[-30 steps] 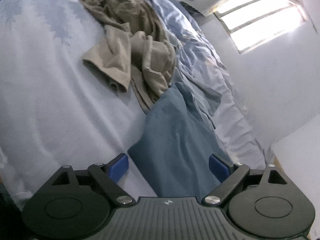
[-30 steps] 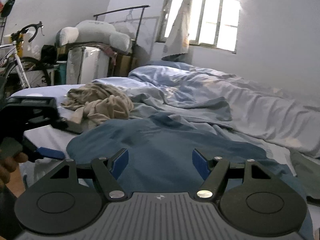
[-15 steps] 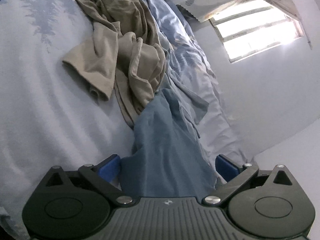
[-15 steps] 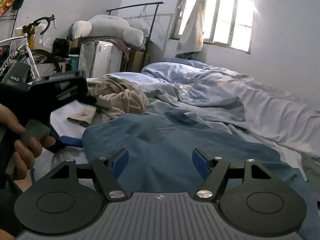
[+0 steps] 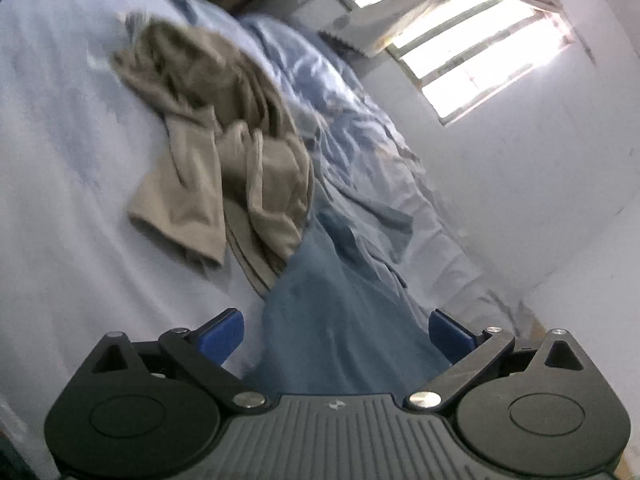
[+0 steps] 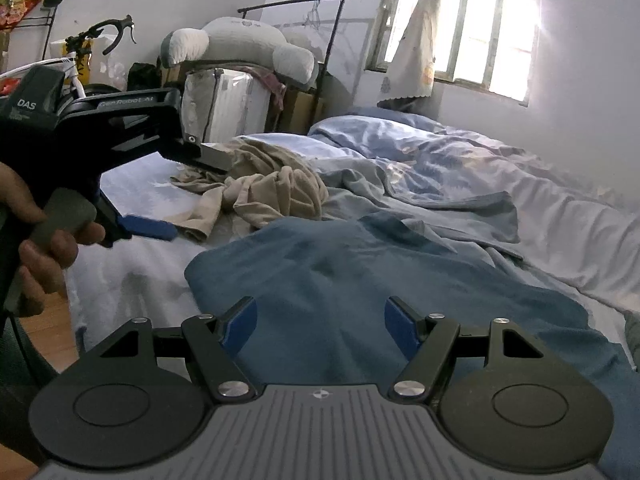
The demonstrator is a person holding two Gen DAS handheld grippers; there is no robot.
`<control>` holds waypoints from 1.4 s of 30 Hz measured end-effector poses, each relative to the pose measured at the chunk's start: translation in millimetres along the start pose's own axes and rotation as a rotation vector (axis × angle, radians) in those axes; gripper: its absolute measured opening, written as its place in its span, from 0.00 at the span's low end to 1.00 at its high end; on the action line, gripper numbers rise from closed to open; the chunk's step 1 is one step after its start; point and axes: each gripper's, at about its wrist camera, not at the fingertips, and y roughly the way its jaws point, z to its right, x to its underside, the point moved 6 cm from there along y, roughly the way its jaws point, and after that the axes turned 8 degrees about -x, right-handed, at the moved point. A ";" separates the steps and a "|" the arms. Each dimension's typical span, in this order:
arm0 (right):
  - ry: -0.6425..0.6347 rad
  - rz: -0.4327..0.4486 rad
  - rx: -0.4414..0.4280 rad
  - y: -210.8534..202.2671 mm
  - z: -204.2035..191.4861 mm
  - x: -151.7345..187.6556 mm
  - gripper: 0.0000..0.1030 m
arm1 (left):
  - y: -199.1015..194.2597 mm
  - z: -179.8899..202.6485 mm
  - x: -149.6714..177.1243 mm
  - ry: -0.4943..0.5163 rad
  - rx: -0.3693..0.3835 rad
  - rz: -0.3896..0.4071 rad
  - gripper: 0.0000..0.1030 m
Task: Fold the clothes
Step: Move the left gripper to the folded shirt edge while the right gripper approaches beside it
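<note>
Grippers both mine, both gaping, gripping nothing. Left gripper (image 5: pixel 336 330) spread wide above near edge of blue shirt (image 5: pixel 344 320), pads clear of cloth. Right gripper (image 6: pixel 320 324) partly spread over same shirt, spread flat on bed (image 6: pixel 132 280). Beige garment (image 6: pixel 264 188) crumpled beyond shirt, touching it. Rumpled blue duvet (image 6: pixel 440 168) behind. Hand (image 6: pixel 36 248) squeezes left gripper's handle.

I am looking at a bed (image 6: pixel 580 236) with a rumpled pale-blue duvet (image 6: pixel 432 160) lying along a white wall (image 6: pixel 580 92). Daylight is glaring through a barred window (image 6: pixel 500 32), a curtain (image 6: pixel 416 48) hanging there. A bicycle (image 6: pixel 80 60), possibly, is standing behind.
</note>
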 end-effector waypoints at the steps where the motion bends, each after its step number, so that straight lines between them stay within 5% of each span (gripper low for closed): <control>1: 0.000 -0.001 0.000 1.1 -0.5 -0.1 0.70 | 4.2 -0.9 1.3 -0.011 0.011 -0.023 0.96; 5: -0.001 -0.009 0.003 2.5 -1.5 0.5 0.70 | 17.3 -3.9 -1.3 -0.037 0.055 -0.097 0.93; 18: 0.089 -0.017 0.024 2.2 15.8 0.0 0.70 | 45.0 0.5 -32.1 0.116 0.171 -0.350 0.89; 25: 0.100 -0.031 0.007 10.9 11.5 -0.4 0.70 | 55.8 -4.5 -21.5 0.183 0.216 -0.488 0.89; 42: 0.112 -0.052 0.021 20.8 13.1 2.1 0.70 | 61.9 -5.9 -19.7 0.179 0.277 -0.557 0.87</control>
